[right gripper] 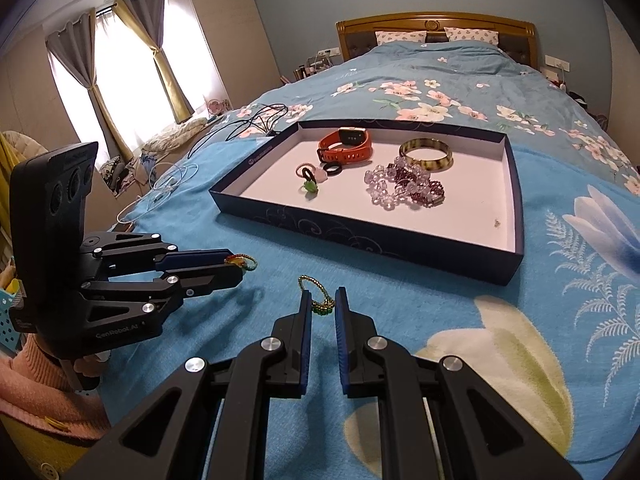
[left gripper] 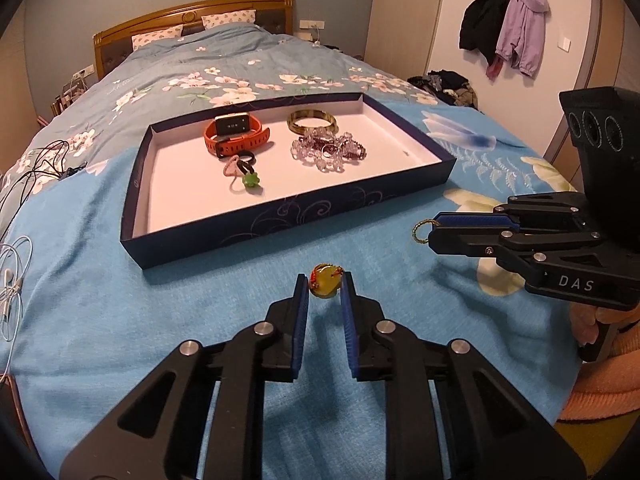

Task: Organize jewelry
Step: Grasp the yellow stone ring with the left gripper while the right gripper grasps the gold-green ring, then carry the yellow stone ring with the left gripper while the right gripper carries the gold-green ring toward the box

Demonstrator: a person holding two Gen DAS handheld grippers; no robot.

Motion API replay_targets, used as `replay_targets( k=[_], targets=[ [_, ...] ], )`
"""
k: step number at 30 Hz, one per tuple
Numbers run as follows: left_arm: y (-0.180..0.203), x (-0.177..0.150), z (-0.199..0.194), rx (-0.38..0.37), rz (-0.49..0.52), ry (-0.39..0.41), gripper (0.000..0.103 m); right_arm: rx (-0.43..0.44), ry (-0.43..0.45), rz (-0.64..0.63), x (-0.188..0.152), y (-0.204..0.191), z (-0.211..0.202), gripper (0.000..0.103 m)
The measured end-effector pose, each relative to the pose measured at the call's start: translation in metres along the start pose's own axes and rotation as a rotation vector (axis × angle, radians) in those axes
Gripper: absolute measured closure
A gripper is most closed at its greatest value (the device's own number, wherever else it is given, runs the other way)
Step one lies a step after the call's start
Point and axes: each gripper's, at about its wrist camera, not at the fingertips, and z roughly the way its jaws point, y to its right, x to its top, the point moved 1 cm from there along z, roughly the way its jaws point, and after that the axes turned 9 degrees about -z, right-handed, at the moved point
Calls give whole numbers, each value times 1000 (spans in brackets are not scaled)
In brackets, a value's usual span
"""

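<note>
A dark blue tray lies on the bed and holds an orange watch, a bangle, bead bracelets and small rings. My left gripper is shut on a yellow-stone ring with red beads, just in front of the tray. My right gripper is shut on a gold bead ring with a green stone. In the left wrist view the right gripper shows with the gold ring at its tip. The tray lies ahead of it.
The bed has a blue floral blanket. Black and white cables lie at its left edge. Clothes hang on the wall to the right. Curtained windows stand to the left of the bed.
</note>
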Motion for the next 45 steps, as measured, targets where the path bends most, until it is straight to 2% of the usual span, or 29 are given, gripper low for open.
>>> replay_targets(
  k=[18, 45],
  targets=[
    [1, 9, -18, -1, -15, 65, 86, -25, 44, 13, 8, 8, -8, 93],
    [5, 22, -24, -3, -22, 107, 86, -43, 80, 18, 18, 14, -14, 93]
  ],
)
